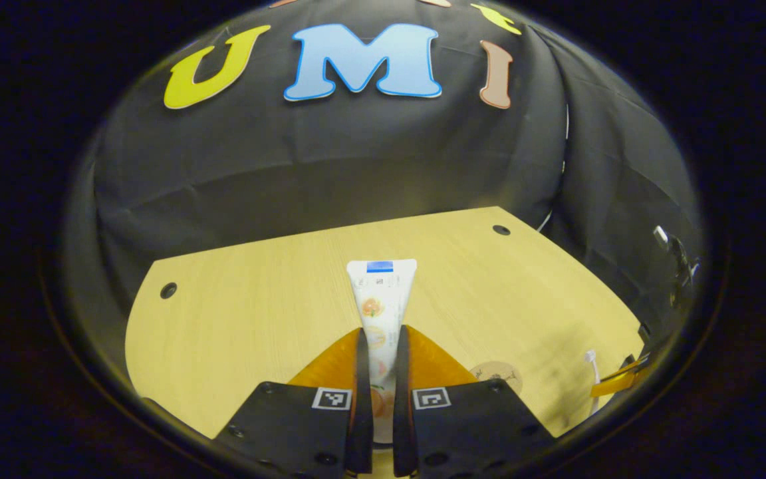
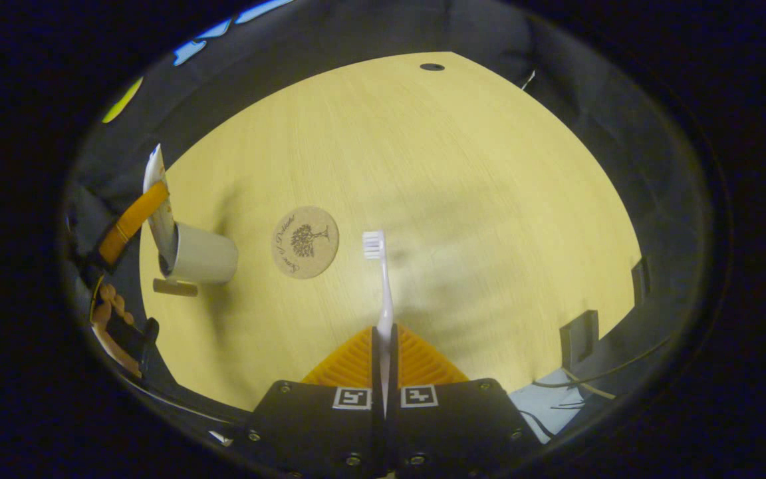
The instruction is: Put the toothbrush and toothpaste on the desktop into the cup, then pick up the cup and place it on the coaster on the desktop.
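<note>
My left gripper [image 1: 380, 332] is shut on a white toothpaste tube [image 1: 382, 299] with fruit pictures, whose flat end points away from me above the wooden desktop [image 1: 237, 313]. In the right gripper view, that left gripper [image 2: 131, 219] holds the toothpaste tube [image 2: 157, 193] with its lower end at the mouth of the white cup [image 2: 203, 256]. My right gripper [image 2: 383, 329] is shut on the handle of a white toothbrush [image 2: 383, 286], bristles forward, above the desktop [image 2: 463, 199]. The round cork coaster [image 2: 304, 241] lies between cup and toothbrush; the coaster [image 1: 497, 376] also lies right of my left fingers.
A small tan piece [image 2: 175, 287] lies beside the cup. A hand [image 2: 107, 313] holds the left gripper. The right gripper [image 1: 622, 379] shows at the desktop's right edge. Black cloth walls surround the desk; cables [image 2: 576, 382] hang off its near right side.
</note>
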